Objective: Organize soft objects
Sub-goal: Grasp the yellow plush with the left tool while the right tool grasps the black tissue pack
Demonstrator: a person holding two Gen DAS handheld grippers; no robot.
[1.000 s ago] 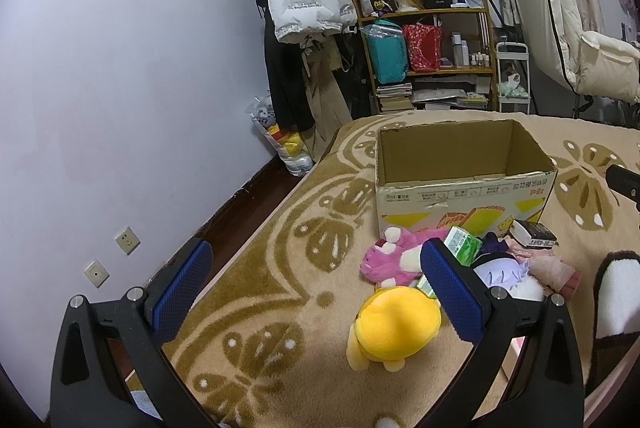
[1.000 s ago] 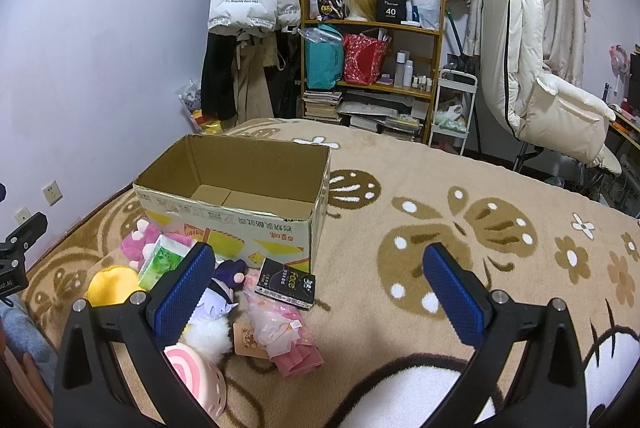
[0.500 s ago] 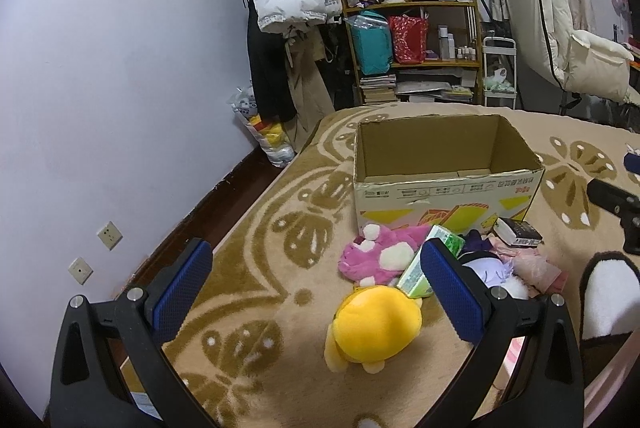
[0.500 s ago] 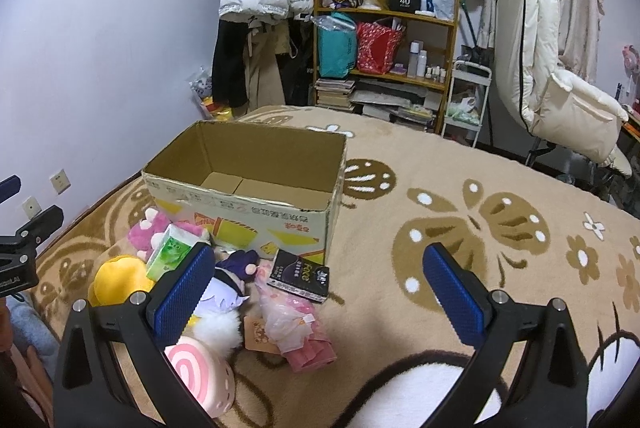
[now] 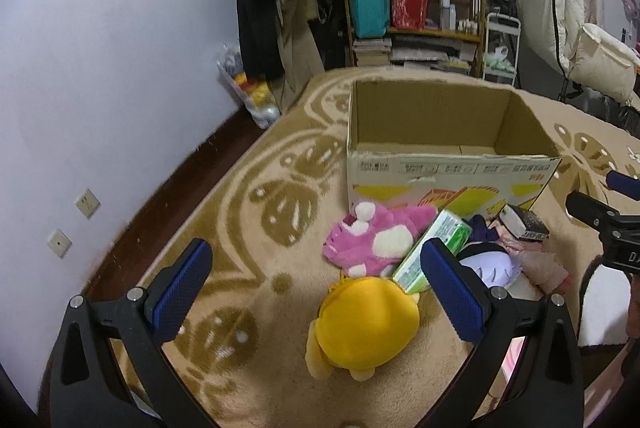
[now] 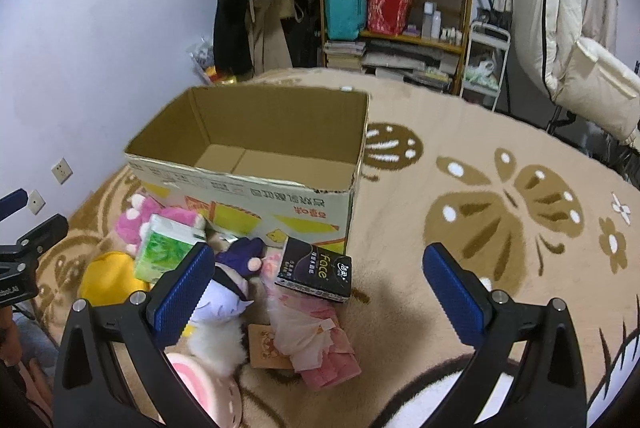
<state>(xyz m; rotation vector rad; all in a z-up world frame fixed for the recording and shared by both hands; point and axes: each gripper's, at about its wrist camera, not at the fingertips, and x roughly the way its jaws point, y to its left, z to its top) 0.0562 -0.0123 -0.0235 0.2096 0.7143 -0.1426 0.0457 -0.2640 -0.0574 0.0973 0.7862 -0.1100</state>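
Blue-padded left gripper [image 5: 316,278] hovers, jaws wide, tilted down over the yellow plush [image 5: 366,324] on the rug [image 5: 248,195]; right gripper [image 6: 316,280], jaws wide, hovers near the box [image 6: 256,187], over the toy pile.

The carpet [image 6: 460,155] is beige with brown butterfly and flower shapes dotted white. The cardboard box [image 6: 256,195] is plain brown inside, white outside with yellow and orange blocks. Beside it lie a yellow plush [image 5: 366,324], a pink-and-cream plush [image 5: 374,240], a green-and-white tissue pack [image 6: 164,248] and a black tissue pack [image 6: 316,270]. Both grippers' fingers [image 5: 182,288] are blue on black.
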